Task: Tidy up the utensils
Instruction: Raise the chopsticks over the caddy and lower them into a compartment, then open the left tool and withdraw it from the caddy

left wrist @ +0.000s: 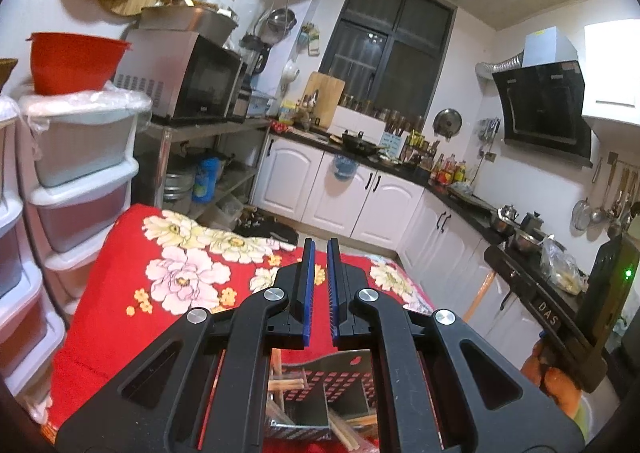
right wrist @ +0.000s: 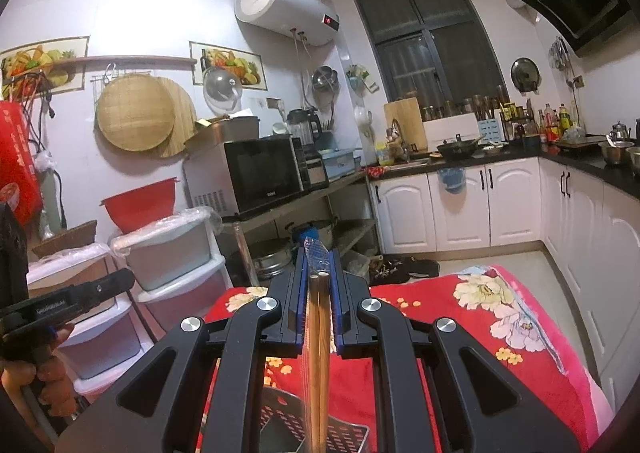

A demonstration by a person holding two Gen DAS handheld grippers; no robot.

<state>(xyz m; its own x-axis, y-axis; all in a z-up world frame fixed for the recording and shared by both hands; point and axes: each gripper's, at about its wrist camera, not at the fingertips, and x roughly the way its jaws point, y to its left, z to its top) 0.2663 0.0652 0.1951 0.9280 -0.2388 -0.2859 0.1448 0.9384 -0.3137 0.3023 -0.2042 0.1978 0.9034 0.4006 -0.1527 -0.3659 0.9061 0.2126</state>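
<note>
My right gripper [right wrist: 319,253] is shut on a pair of wooden chopsticks in a clear plastic sleeve [right wrist: 319,333], held upright above a perforated metal utensil caddy [right wrist: 344,437] on the red floral cloth [right wrist: 500,317]. My left gripper [left wrist: 320,247] holds nothing; its blue pads stand a narrow gap apart, nearly closed. Below it, the same caddy [left wrist: 344,381] shows through the gripper frame, with several wooden chopsticks [left wrist: 286,383] in its compartments. The left hand-held gripper also shows at the left edge of the right wrist view [right wrist: 68,301].
The table under the red floral cloth [left wrist: 132,273] stands beside stacked plastic drawers [left wrist: 80,181] topped by a red basin [left wrist: 74,61]. A microwave [left wrist: 188,81] sits on a metal shelf behind. White cabinets [left wrist: 360,193] and a cluttered black counter run along the far walls.
</note>
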